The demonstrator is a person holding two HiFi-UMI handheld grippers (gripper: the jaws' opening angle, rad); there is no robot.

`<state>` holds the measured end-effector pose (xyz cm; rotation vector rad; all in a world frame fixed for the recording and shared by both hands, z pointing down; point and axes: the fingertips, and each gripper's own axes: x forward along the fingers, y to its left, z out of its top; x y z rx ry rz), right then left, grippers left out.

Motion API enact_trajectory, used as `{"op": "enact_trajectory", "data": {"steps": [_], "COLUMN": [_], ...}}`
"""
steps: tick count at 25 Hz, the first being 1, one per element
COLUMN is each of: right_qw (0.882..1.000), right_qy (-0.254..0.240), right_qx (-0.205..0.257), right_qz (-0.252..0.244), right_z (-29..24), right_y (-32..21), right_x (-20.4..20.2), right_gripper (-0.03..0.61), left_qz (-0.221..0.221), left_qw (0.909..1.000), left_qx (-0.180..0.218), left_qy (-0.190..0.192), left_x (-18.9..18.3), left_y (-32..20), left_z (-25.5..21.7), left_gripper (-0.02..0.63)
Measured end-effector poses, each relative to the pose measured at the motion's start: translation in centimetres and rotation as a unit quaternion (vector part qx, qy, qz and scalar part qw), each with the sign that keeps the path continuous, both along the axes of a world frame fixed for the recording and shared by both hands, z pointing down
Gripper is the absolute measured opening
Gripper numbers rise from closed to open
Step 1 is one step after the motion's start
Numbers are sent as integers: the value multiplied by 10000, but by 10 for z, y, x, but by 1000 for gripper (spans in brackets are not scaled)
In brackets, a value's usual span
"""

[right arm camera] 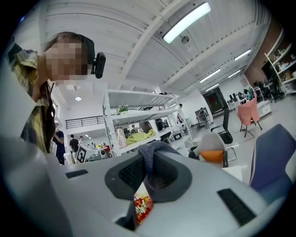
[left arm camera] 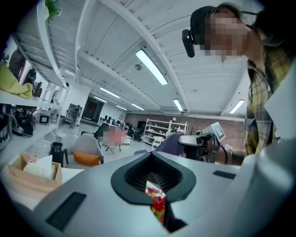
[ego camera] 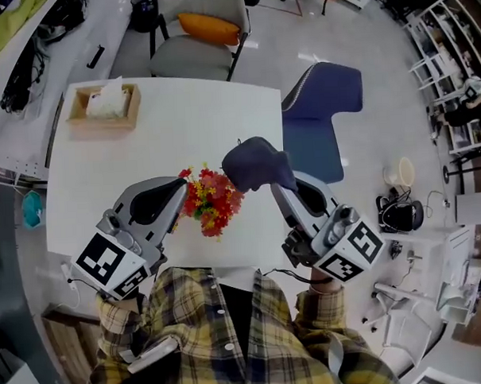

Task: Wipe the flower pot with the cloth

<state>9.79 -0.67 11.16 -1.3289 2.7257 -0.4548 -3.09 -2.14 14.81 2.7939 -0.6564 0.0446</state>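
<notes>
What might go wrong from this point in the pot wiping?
The cloth is held only at the tips of the right gripper and may slip out. The flowers hide the pot from above, so wiping could crush blooms. They are near the front edge of the table; a knock might send them off.

We're looking at a soft, woven cloth (ego camera: pixel 255 164), a smooth matt white table (ego camera: pixel 166 119), and a wooden tissue box (ego camera: pixel 102 122).

A white table (ego camera: pixel 190 126) with a wooden tissue box (ego camera: pixel 103 106) lying near its far left corner.
</notes>
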Motion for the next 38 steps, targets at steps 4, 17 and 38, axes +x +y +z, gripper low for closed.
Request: {"op": "enact_trajectory", "data": {"steps": [4,17,38], "right_qw": [9997,9993,9995], "right_qy": [-121,-250,-253], "right_qx": [230,195,77], "right_qz": [36,-191,-191], "right_z": [-24,-25,-21], "right_y": [24,41,37], "right_x": [1,0,-5], "right_gripper": [11,11,11], "left_qz": [-90,54,59], "left_qw": [9997,9994,9995], "left_qx": [193,314,313], "left_qy": [157,129,54], "left_x": [13,42,40], "left_y": [15,34,27], "left_z": [-26,-38,-31], "left_gripper": [9,9,9]}}
